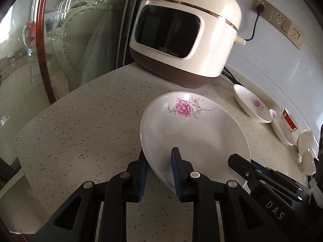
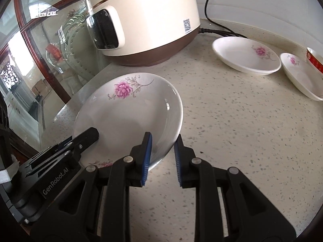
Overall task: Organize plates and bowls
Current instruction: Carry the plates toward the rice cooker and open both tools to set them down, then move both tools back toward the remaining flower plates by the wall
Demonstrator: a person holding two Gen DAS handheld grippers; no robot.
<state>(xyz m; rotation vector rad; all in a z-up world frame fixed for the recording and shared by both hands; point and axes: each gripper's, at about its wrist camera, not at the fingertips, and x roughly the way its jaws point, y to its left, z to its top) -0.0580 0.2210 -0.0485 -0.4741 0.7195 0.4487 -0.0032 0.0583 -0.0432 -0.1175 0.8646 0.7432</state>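
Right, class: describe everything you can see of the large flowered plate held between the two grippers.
The large plate is a deep, glossy white dish, ceramic by its look, with a pink flower and thin gilt stems near its far rim. It sits tilted above the speckled countertop, before the rice cooker. The left gripper and right gripper each straddle its near rim, jaws on either side.

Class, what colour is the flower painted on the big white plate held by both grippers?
Pink-purple, on the big white plate; clearest in the right wrist view.

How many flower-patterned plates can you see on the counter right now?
3. A large plate held between both grippers in front of the rice cooker; a medium plate right of the cooker; a smaller plate beside it. Farther dishes at the frame edge may hide more.
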